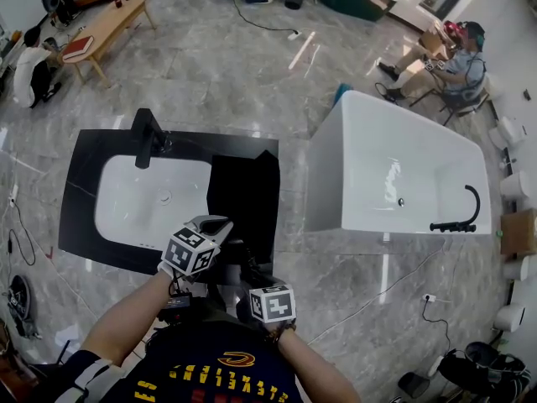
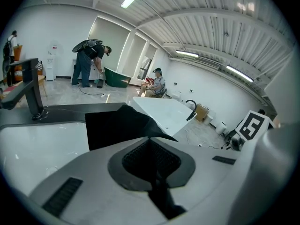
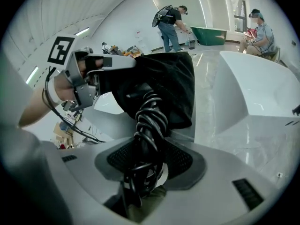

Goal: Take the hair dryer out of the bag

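The left gripper (image 2: 151, 139) has its fingers clenched on a pinched corner of the bag (image 2: 117, 125); the black cloth comes to a point right where the pads meet and fans out beyond them. The right gripper (image 3: 145, 149) has its fingers closed on a cord (image 3: 149, 121), a black coiled and knotted bundle that rises from between the pads and runs up into the bag's dark cloth. Loose loops of it hang below the pads, and where they end is cut off at the bottom edge of the right gripper view. The hair dryer itself can't be made out in any view; only this cord shows, and whatever it leads to is hidden inside the bag.

In the head view the bag lies just right of the sink (image 1: 134, 200), on the black table (image 1: 84, 166), its near edge lifted toward the two grippers and partly covered by them. The left gripper is at the sink's near right corner, the right gripper a little nearer the person and further right of the sink. A black faucet (image 1: 147, 137) stands at the sink's far rim. A white tub (image 1: 394, 175) is well to the right of the sink, apart from the table
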`<state>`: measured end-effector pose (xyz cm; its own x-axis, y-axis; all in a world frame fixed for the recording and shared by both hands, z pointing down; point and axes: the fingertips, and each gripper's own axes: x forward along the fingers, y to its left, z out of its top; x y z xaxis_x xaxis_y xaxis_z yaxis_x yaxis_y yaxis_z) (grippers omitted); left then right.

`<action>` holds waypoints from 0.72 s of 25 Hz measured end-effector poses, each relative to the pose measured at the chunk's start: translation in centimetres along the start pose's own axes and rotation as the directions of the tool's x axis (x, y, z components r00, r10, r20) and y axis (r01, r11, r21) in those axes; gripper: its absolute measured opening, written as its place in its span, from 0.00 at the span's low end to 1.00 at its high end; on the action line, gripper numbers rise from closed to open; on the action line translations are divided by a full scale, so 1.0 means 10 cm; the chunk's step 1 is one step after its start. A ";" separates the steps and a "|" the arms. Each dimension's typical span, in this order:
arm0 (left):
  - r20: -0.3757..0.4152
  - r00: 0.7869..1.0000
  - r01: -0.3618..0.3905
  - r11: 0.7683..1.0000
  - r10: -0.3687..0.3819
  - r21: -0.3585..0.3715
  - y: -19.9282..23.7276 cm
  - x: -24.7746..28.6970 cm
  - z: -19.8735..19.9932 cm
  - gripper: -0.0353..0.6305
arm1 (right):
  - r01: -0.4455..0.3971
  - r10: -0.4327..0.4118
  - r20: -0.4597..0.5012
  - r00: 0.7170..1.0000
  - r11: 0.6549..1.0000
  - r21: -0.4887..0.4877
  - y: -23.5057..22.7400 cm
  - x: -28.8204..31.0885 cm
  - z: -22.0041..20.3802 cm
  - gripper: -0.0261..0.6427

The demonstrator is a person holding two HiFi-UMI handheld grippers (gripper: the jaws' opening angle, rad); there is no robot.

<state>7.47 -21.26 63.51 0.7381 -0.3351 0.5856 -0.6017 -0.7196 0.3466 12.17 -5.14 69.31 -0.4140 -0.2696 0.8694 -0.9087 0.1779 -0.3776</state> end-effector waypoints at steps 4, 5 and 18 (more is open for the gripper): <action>-0.029 1.000 -0.002 1.000 0.002 0.004 0.02 0.03 -0.10 0.07 | -0.068 0.068 -0.017 0.998 0.998 -0.010 0.04 -0.18 -0.22 0.33; -0.038 0.999 0.001 1.000 -0.001 0.005 0.01 0.05 -0.13 0.07 | -0.080 0.080 -0.012 0.997 0.997 -0.011 0.05 -0.23 -0.26 0.33; -0.065 0.998 0.022 0.999 -0.025 -0.044 -0.01 0.10 -0.36 0.08 | -0.206 0.198 0.105 0.974 0.977 0.064 0.29 -0.88 -0.34 0.33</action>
<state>7.17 -19.33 66.64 0.7314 -0.2771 0.6230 -0.5983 -0.6991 0.3915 13.36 0.96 61.67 -0.5893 -0.3269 0.7388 -0.8056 0.1686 -0.5680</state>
